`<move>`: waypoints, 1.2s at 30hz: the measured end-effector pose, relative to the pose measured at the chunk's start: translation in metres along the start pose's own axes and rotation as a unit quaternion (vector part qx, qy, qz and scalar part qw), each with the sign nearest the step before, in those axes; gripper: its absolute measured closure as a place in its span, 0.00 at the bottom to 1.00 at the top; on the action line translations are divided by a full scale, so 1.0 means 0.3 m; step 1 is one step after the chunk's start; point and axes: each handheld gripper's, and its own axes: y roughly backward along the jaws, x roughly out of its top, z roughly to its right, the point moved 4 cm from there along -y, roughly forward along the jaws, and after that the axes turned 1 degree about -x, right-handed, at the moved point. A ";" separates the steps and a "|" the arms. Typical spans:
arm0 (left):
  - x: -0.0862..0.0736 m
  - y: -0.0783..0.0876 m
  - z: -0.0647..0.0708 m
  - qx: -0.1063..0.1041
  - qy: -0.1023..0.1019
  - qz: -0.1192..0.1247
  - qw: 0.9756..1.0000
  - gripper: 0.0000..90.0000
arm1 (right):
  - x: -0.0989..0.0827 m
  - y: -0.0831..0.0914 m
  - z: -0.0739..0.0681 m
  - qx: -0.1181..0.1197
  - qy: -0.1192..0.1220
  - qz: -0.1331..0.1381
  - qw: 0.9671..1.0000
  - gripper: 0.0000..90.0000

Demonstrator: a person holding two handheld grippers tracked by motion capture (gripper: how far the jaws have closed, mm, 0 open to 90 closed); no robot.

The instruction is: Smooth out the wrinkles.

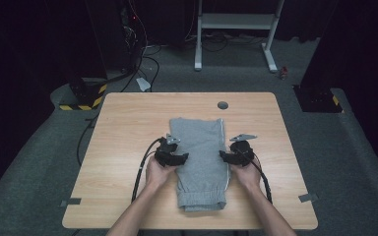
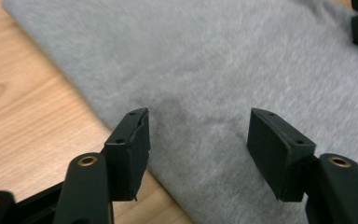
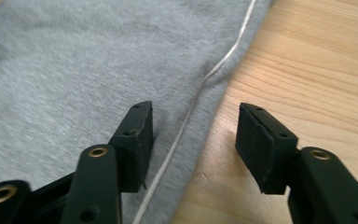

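Folded grey sweatpants (image 1: pixel 199 157) lie lengthwise on the middle of the wooden table (image 1: pixel 128 128), waistband toward the front edge. A thin white stripe (image 3: pixel 223 60) runs down their right side. My left gripper (image 1: pixel 183 158) sits low at the garment's left edge. Its jaws stand open across that edge, one pad (image 2: pixel 133 149) by the bare wood and the other over the grey cloth (image 2: pixel 214 56). My right gripper (image 1: pixel 223 156) is at the right edge, also open. Its jaws straddle the striped hem, with one pad (image 3: pixel 261 144) over the wood. Nothing is pinched in my left gripper (image 2: pixel 198 140) or my right gripper (image 3: pixel 193 140).
A round cable hole (image 1: pixel 222 104) lies near the table's far edge. Tape marks (image 1: pixel 71 201) (image 1: pixel 307 197) sit at the two front corners. Behind the table stand a white frame (image 1: pixel 236 22) and floor cables (image 1: pixel 142 64).
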 end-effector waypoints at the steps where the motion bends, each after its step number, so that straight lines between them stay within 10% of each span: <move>1: 0.004 0.006 -0.008 -0.001 0.006 0.005 1.000 0.46 | 0.003 0.010 0.002 0.004 -0.005 0.004 1.000 0.50; 9: 0.035 0.031 -0.101 -0.006 0.075 0.007 0.997 0.43 | 0.022 0.039 0.055 0.020 -0.056 0.007 0.998 0.50; 25: 0.087 -0.094 -0.161 0.008 0.114 -0.027 0.993 0.38 | 0.098 -0.067 0.064 -0.006 -0.091 0.005 0.996 0.54; 36: 0.124 -0.142 -0.143 0.040 0.076 -0.049 0.995 0.36 | 0.172 -0.149 0.066 -0.031 -0.089 -0.006 0.996 0.53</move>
